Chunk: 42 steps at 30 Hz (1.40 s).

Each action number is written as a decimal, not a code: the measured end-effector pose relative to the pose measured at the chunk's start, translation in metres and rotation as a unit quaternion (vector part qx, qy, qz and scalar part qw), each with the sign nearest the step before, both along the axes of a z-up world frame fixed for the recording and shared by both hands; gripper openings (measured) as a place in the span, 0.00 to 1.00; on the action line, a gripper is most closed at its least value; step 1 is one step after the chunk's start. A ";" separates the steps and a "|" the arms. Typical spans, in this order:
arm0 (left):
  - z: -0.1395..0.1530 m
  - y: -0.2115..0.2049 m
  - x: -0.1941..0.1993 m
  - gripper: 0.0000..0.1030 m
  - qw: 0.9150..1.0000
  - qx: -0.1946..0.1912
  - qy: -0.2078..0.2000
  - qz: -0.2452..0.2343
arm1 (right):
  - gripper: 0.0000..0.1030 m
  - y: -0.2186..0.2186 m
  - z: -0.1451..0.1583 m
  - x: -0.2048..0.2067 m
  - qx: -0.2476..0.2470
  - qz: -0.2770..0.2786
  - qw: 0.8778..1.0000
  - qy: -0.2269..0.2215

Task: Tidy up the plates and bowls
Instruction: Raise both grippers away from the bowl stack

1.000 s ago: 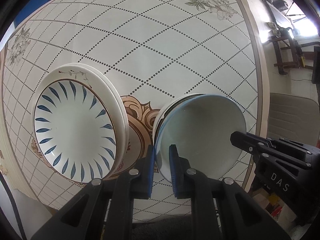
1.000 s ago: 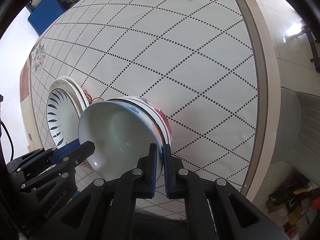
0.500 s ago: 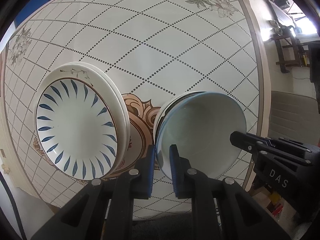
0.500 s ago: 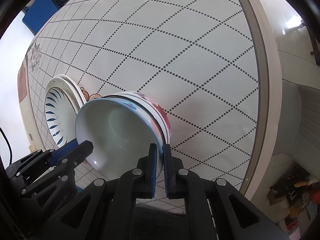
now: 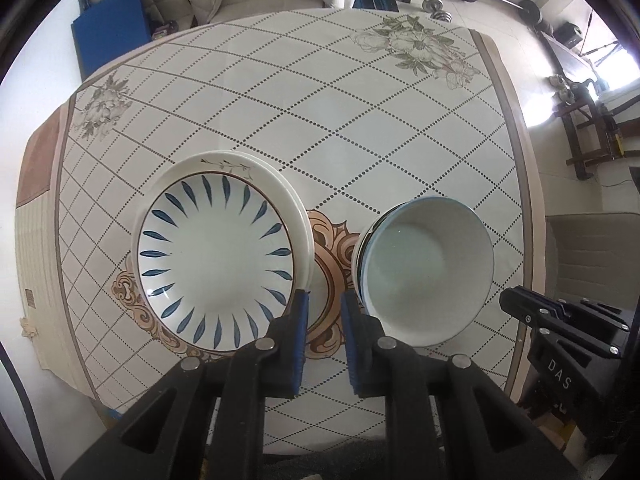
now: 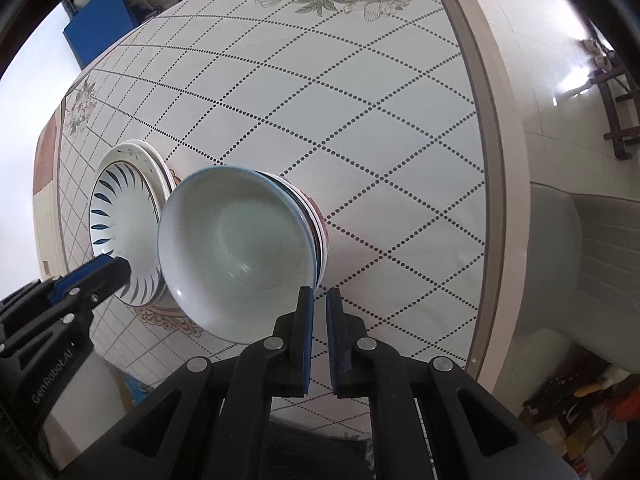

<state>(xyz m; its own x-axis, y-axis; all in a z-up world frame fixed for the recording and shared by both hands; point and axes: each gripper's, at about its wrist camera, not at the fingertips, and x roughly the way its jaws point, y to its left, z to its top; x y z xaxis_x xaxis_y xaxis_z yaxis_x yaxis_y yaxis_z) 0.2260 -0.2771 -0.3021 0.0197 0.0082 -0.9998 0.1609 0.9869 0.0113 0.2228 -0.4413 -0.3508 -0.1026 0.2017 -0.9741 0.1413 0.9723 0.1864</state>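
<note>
two stacks on tablecloth point(image 5: 360, 128), plates point(image 5: 218, 258), bowls point(image 5: 430, 270)

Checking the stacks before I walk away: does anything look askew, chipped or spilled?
Nothing stands out. The plates sit stacked, only slightly offset, and the bowls nest beside them on the tablecloth. No chips or spills show.
</note>
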 end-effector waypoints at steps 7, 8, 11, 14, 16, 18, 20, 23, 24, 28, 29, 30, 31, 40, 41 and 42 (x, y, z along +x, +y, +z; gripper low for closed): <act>0.033 0.006 -0.028 0.27 0.998 0.000 -0.055 -0.007 | 0.63 0.006 0.040 -0.032 -0.032 0.010 0.998 -0.061; 0.038 0.007 -0.031 0.34 0.998 0.006 -0.066 -0.008 | 0.72 0.005 0.045 -0.036 -0.028 0.006 0.997 -0.069; 0.054 0.006 -0.039 0.35 0.995 0.010 -0.095 -0.015 | 0.82 0.005 0.065 -0.045 -0.031 -0.009 0.995 -0.099; 0.069 0.003 -0.045 0.57 0.993 0.004 -0.114 -0.025 | 0.82 0.004 0.085 -0.053 -0.047 -0.019 0.991 -0.124; 0.081 0.004 -0.049 0.69 0.991 -0.008 -0.133 -0.025 | 0.86 0.004 0.099 -0.058 -0.059 -0.022 0.988 -0.141; 0.092 0.004 -0.055 0.69 0.988 -0.011 -0.149 -0.024 | 0.93 0.005 0.113 -0.065 -0.074 -0.018 0.984 -0.161; 0.100 0.003 -0.059 0.70 0.986 -0.014 -0.162 -0.025 | 0.93 0.009 0.128 -0.071 -0.095 -0.013 0.979 -0.178; 0.113 0.005 -0.067 0.70 0.985 -0.023 -0.170 -0.023 | 0.93 0.009 0.150 -0.082 -0.103 -0.014 0.975 -0.196; 0.117 0.005 -0.069 0.70 0.984 -0.022 -0.173 -0.023 | 0.93 0.010 0.157 -0.086 -0.106 -0.015 0.973 -0.203; 0.136 0.009 -0.080 0.71 0.981 -0.024 -0.191 -0.024 | 0.93 0.012 0.187 -0.102 -0.123 -0.017 0.965 -0.231; 0.141 0.009 -0.083 0.79 0.980 -0.023 -0.196 -0.025 | 0.93 0.014 0.195 -0.108 -0.128 -0.018 0.962 -0.239; 0.145 0.010 -0.085 0.86 0.979 -0.023 -0.203 -0.024 | 0.93 0.015 0.202 -0.112 -0.132 -0.018 0.960 -0.245; 0.149 0.011 -0.088 0.92 0.977 -0.025 -0.209 -0.024 | 0.93 0.016 0.208 -0.115 -0.134 -0.019 0.959 -0.250; 0.166 0.017 -0.097 0.92 0.972 -0.042 -0.232 -0.015 | 0.93 0.018 0.243 -0.133 -0.141 -0.028 0.950 -0.278; 0.166 0.018 -0.097 0.92 0.972 -0.042 -0.231 -0.013 | 0.93 0.017 0.243 -0.134 -0.138 -0.029 0.950 -0.278; 0.165 0.019 -0.096 0.92 0.972 -0.042 -0.231 -0.012 | 0.94 0.017 0.243 -0.135 -0.138 -0.031 0.950 -0.277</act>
<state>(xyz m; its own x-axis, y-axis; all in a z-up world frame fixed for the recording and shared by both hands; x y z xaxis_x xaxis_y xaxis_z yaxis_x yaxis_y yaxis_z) 0.1303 -0.2583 -0.1373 0.4654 -0.0786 -0.8816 0.1812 0.9834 0.0080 0.0881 -0.4240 -0.1074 0.4451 -0.0799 -0.8919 0.1539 0.9880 -0.0117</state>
